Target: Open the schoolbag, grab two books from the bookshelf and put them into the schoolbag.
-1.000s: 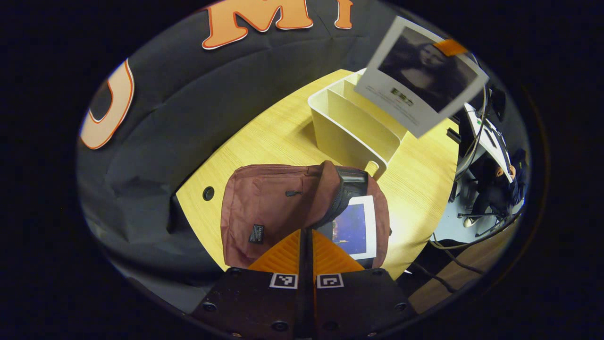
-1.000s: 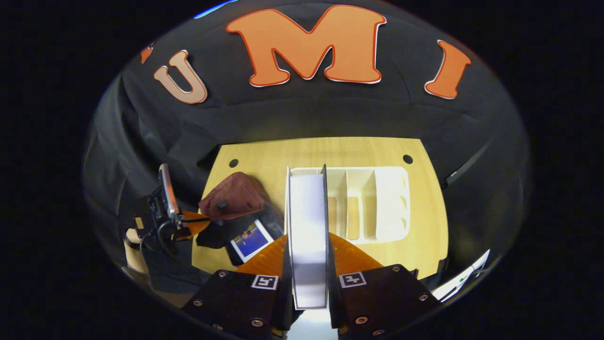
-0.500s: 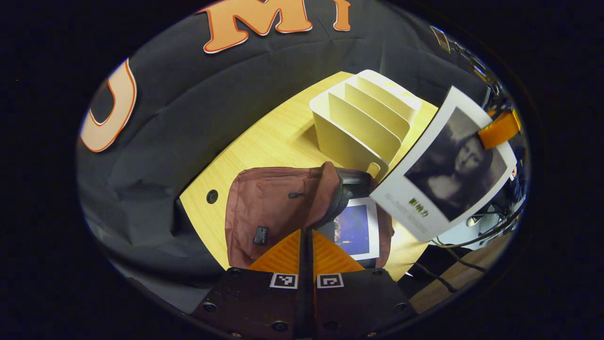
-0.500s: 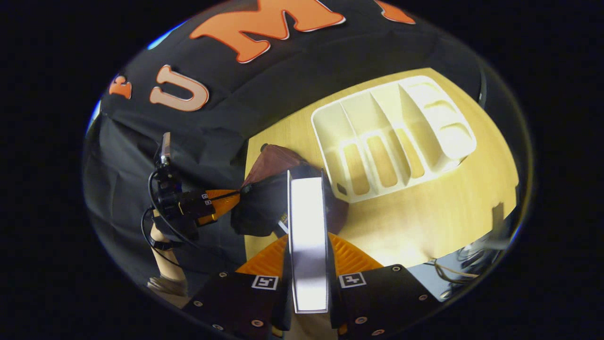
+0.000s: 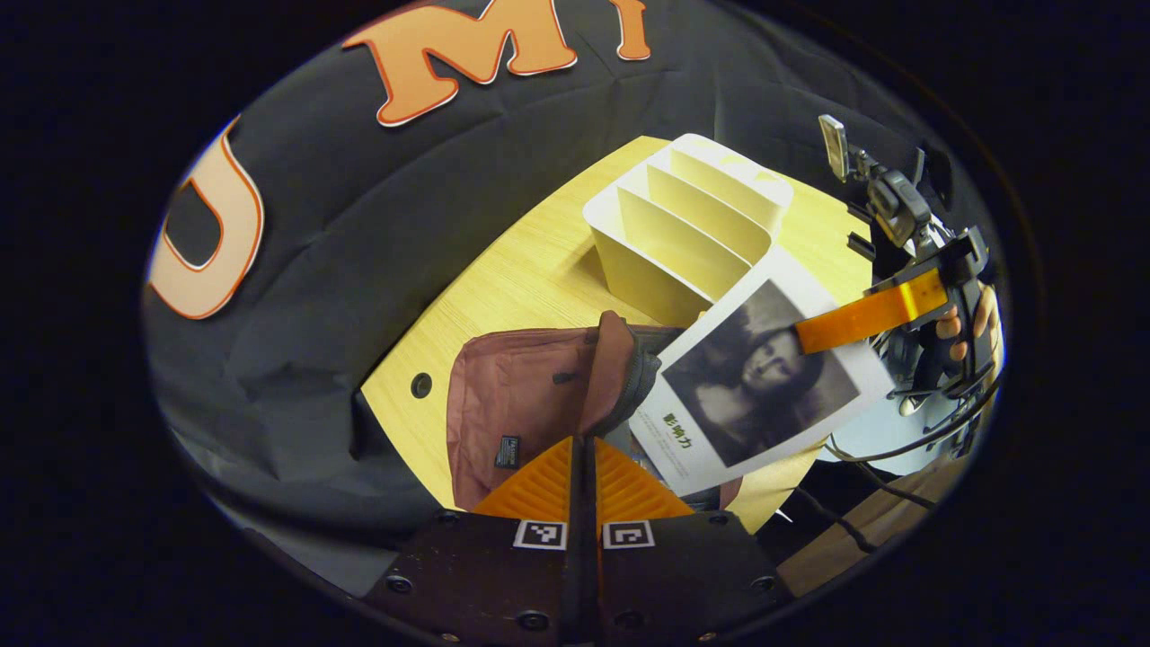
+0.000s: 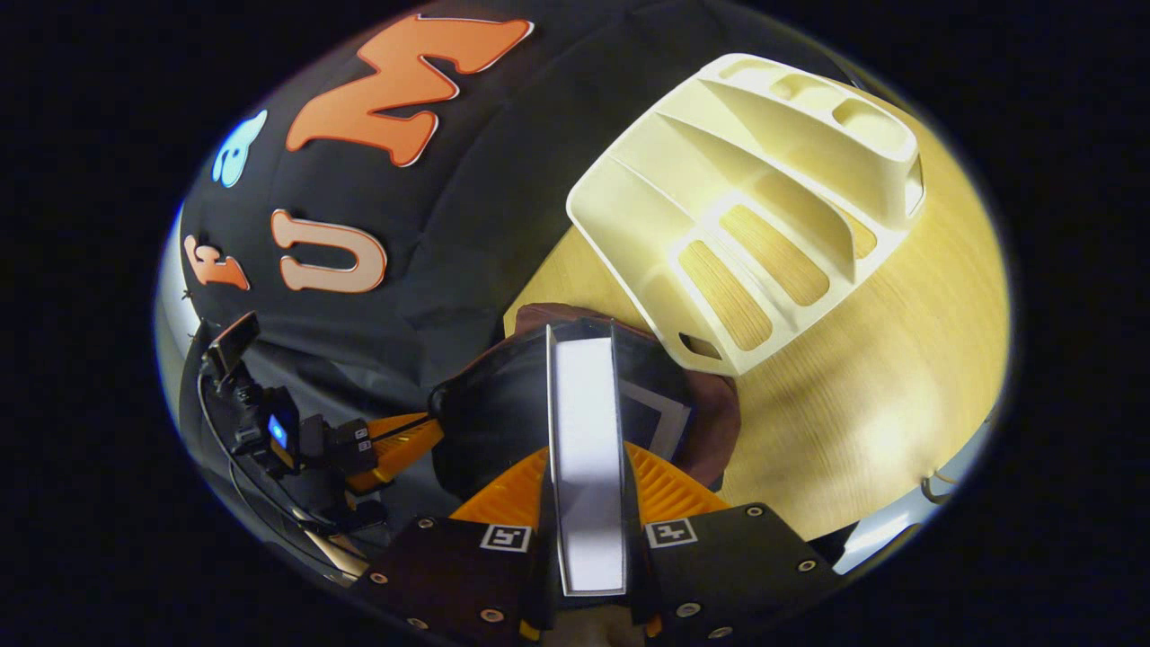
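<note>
Both tools are busy. My right tool (image 6: 586, 449) squeezes a book (image 5: 755, 382) by its edge, tilted over the open schoolbag (image 5: 530, 404). The book's cover has a dark portrait and small green writing I cannot read. My left tool (image 5: 582, 467) is pinched tight on the schoolbag's flap (image 5: 615, 368), lifting it. The schoolbag lies on the worktop (image 5: 530, 270), near the white bookshelf (image 5: 687, 229). A small dark label on the schoolbag is too tiny to read.

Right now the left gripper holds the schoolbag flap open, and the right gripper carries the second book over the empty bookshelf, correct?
Not quite: in the left gripper view the book hangs over the open schoolbag, beside the bookshelf. The rest holds.
</note>
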Tool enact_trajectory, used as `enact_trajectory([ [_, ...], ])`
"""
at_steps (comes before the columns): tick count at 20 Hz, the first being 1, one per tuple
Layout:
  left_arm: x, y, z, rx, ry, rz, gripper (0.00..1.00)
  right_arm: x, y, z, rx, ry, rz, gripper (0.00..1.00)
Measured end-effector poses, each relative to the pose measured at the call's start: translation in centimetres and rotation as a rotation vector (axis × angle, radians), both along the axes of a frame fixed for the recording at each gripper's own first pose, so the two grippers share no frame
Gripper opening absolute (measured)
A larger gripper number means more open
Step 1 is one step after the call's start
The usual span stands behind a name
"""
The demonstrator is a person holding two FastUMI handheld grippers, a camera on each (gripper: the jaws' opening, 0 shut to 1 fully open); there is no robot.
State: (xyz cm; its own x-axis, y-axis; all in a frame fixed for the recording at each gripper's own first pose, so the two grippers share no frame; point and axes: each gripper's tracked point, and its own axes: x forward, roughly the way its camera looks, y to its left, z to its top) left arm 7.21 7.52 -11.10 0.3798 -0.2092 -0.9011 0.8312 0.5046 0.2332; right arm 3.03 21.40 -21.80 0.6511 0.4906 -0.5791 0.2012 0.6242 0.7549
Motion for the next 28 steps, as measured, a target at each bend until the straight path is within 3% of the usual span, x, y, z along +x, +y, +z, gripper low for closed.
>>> enact_trajectory([
  [7,0.0,-2.1,2.8,0.060,-0.035,-0.078,0.00,4.3,3.3,-2.7,0.047,-0.046,-0.114,0.31],
  [13,-0.7,-3.3,2.9,0.031,-0.028,-0.085,0.01,6.0,6.8,-3.8,0.039,-0.046,-0.119,0.32],
  [14,-0.6,-3.6,2.9,0.026,-0.033,-0.084,0.01,6.2,7.5,-4.2,0.038,-0.035,-0.121,0.42],
  [15,-0.5,-3.6,2.9,0.024,-0.037,-0.084,0.00,6.2,8.3,-4.5,0.035,-0.024,-0.118,0.32],
  [18,-0.9,-3.6,2.7,0.020,-0.031,-0.088,0.00,6.0,10.6,-5.6,0.020,0.008,-0.079,0.33],
  [20,-0.8,-3.2,2.6,0.026,-0.029,-0.082,0.00,5.6,10.4,-6.8,-0.041,0.047,-0.063,0.38],
  [22,-0.7,-2.7,2.2,0.019,-0.019,-0.063,0.00,5.0,9.0,-8.7,-0.144,0.113,-0.058,0.50],
  [24,-0.8,-2.2,2.0,0.007,-0.016,-0.047,0.01,4.1,8.4,-10.7,-0.217,0.174,-0.020,0.65],
  [25,-0.9,-2.1,1.9,0.002,-0.011,-0.043,0.01,3.5,8.5,-11.3,-0.227,0.198,-0.004,0.78],
  [26,-1.0,-2.0,1.8,-0.003,-0.006,-0.039,0.00,3.2,9.0,-11.3,-0.228,0.215,0.015,0.70],
  [27,-1.0,-2.0,1.7,-0.009,-0.002,-0.035,0.00,2.7,9.3,-11.0,-0.226,0.218,0.036,0.97],
  [28,-1.2,-2.0,1.7,-0.015,0.001,-0.033,0.01,2.4,9.2,-10.9,-0.232,0.219,0.050,0.98],
])
